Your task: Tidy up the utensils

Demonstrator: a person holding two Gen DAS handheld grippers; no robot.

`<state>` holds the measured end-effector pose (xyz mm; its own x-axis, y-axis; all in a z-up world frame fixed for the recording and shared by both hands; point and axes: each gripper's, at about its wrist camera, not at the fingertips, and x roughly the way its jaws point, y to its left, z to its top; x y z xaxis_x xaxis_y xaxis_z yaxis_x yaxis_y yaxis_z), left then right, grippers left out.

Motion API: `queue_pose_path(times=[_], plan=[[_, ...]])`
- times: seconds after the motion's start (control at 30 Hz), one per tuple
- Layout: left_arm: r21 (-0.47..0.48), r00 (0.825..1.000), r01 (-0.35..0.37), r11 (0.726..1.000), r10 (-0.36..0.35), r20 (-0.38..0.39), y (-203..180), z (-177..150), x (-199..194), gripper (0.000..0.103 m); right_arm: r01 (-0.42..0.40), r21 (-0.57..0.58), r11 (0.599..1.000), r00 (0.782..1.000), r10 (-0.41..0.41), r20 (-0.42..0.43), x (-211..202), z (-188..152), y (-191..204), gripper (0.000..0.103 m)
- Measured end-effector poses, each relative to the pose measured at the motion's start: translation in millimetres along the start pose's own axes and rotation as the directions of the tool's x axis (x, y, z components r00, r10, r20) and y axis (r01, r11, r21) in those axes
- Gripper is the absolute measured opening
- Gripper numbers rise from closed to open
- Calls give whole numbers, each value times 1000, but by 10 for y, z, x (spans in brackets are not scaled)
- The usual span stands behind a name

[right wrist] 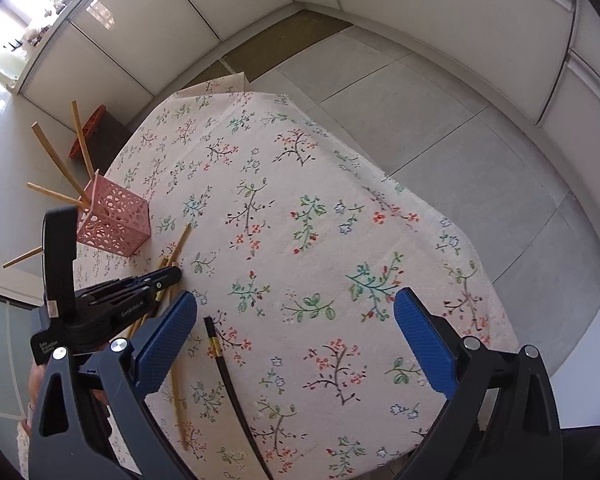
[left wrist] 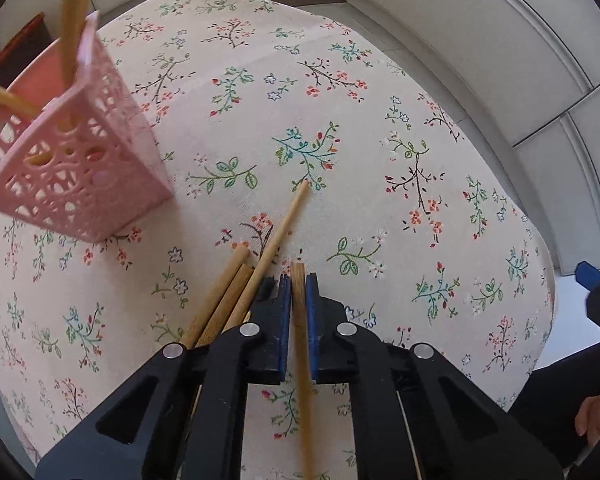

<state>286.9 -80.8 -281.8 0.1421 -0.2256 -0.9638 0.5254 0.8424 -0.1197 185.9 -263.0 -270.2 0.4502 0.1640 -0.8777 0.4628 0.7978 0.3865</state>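
Left gripper clamps one chopstick; right gripper wide, idle. Next, probably: lift to basket, upper left, drop in.

My left wrist camera sits low and close over the table, looking forward along my left claw toward the far edge, the pink basket near at its left. My right wrist camera rides higher and farther back — it faces the same far corner. Both views share the floral cloth, that basket and the left claw.
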Motion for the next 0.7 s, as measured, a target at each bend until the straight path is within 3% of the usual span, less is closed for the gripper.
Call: queue_pose_path(times=[0.13, 0.3, 0.4, 0.6, 0.7], plan=[[-7, 999, 2, 1000, -2, 51, 111, -139, -412, 6, 14, 15, 1000, 1000, -14, -9, 204, 114, 303, 96], [-40, 988, 24, 999, -18, 153, 165, -381, -1011, 6, 1, 72, 997, 993, 7, -115, 691, 302, 737, 96], [-24, 974, 30, 999, -24, 224, 124, -550, -1360, 6, 37, 83, 996, 991, -26, -131, 918, 366, 969, 88], [-1, 954, 14, 1000, -13, 299, 66, -888, -1699, 6, 162, 54, 985, 970, -150, -192, 1333, 361, 1252, 62], [4, 943, 19, 1000, -19, 333, 58, -995, -1851, 6, 194, 46, 980, 968, -183, -174, 1392, 334, 1343, 46]])
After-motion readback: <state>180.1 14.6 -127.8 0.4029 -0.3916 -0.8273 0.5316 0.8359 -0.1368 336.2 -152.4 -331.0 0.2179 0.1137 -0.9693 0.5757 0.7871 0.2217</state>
